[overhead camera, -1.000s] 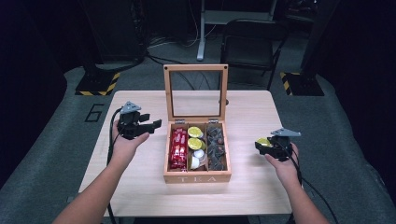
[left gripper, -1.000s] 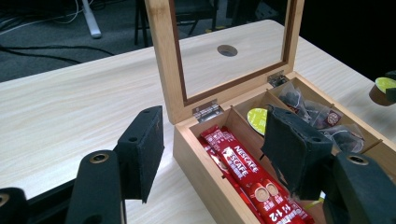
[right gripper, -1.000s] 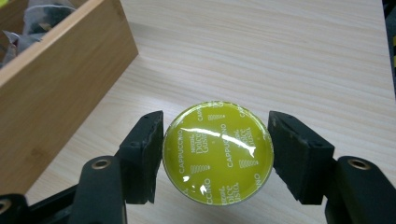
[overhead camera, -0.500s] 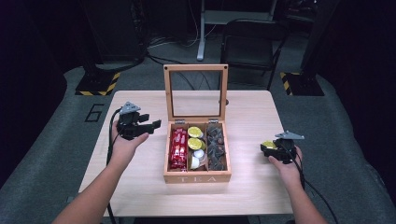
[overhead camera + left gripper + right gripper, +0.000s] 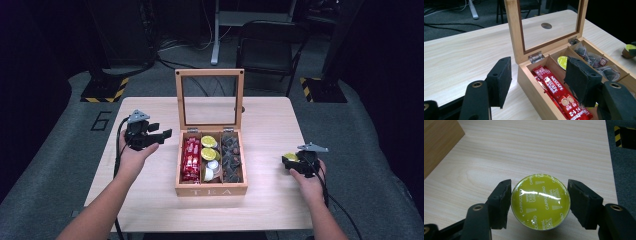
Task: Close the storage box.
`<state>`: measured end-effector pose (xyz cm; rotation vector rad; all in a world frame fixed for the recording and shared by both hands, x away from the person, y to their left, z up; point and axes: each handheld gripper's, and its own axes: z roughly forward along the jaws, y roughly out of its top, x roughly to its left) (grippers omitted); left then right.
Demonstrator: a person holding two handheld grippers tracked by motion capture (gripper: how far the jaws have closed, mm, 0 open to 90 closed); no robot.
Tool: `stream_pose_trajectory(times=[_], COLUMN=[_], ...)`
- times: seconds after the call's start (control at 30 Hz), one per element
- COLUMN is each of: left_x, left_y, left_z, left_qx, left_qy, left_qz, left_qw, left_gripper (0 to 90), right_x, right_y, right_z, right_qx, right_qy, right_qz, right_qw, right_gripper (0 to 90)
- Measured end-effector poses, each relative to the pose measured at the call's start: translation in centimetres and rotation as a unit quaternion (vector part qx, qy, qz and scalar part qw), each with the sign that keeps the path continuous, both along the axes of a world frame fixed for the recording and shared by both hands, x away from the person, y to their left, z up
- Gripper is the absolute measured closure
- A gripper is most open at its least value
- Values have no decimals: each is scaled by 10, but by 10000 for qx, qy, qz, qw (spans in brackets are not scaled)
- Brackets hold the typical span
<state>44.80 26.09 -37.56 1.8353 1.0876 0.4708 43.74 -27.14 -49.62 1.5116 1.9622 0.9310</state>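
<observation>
A wooden tea box (image 5: 211, 190) stands open at mid-table, its glass lid (image 5: 209, 72) upright. It holds red Nescafe sticks (image 5: 190, 159) on the left, yellow-green and white capsules (image 5: 208, 150) in the middle, and dark tea bags (image 5: 232, 159) on the right. My right gripper (image 5: 291, 162) is low over the table to the right of the box, shut on a yellow-green capsule (image 5: 540, 201) held foil side up between the pads. My left gripper (image 5: 539, 80) hovers open at the box's left side, above the sticks (image 5: 554, 87), with nothing between its pads.
The table's right edge (image 5: 610, 157) runs close beside the right gripper, with grey floor beyond. A cable hole (image 5: 546, 25) shows in the tabletop behind the lid. A chair (image 5: 267, 45) and stand bases stand behind the table.
My right gripper has come down and slightly toward the near right, carrying the capsule, and now sits close to the tabletop. The left gripper has stayed where it was.
</observation>
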Motion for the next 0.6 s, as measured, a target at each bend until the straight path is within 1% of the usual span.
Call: stream_pose_trajectory(times=[0.07, 0.33, 0.6], left_x=[0, 0, -1], left_y=[0, 1, 1], left_z=[0, 0, 0], left_qx=[20, 26, 0], left_qy=[-6, -1, -2], left_qz=[-16, -16, 9], left_qw=[10000, 10000, 10000], left_gripper=[381, 381, 381], right_x=[0, 1, 1], right_y=[0, -1, -1], right_z=[-1, -4, -2], right_qx=[-47, 10, -22], right_qy=[17, 72, 98], right_qz=[25, -10, -64], right_qw=[10000, 10000, 9999], right_gripper=[367, 357, 301])
